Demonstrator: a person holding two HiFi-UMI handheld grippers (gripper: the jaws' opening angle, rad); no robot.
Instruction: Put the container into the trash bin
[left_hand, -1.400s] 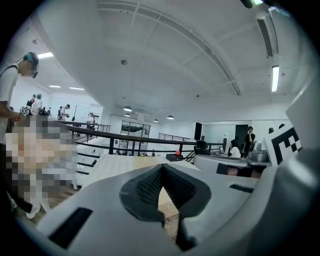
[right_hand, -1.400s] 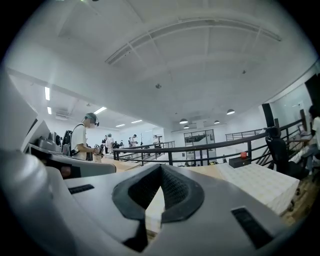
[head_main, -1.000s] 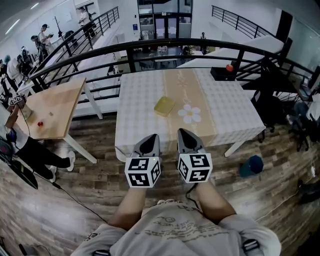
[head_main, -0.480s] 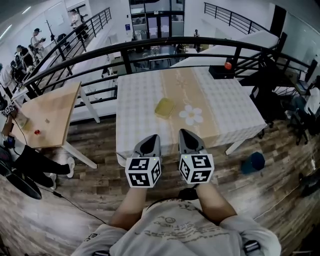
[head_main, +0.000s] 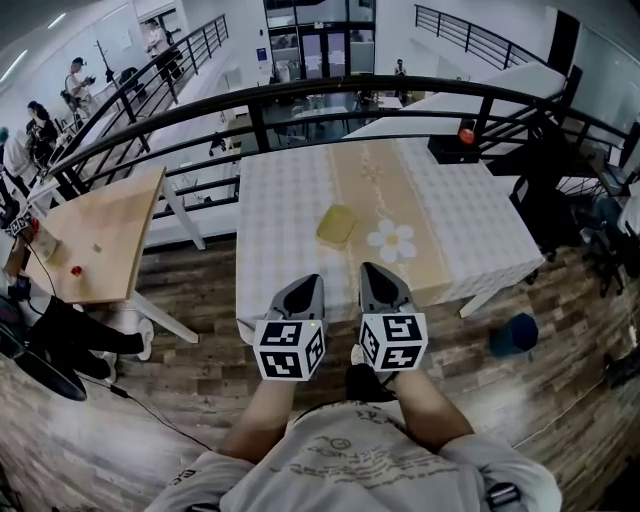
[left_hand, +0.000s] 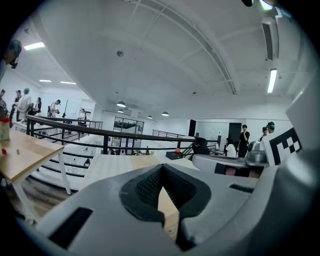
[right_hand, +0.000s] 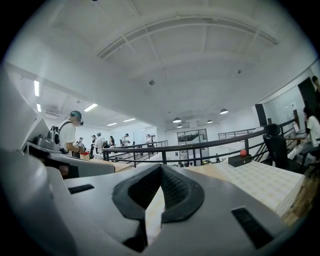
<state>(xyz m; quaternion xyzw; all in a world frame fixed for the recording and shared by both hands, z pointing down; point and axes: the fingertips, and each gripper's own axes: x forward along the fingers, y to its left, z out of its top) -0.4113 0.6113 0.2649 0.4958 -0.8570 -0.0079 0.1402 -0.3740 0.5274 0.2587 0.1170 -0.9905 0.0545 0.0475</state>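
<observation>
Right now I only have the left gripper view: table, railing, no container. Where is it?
Observer: The head view shows the yellow container lying on the table, on the tan centre strip, just left of a white flower mat.
Operator: Right gripper holding anything?
Observer: No. The right gripper is shut and empty in its own view.
Operator: Bin?
Observer: A blue round thing sits on the floor off the table's near right corner. It is likely the bin, but I can't confirm that.
</observation>
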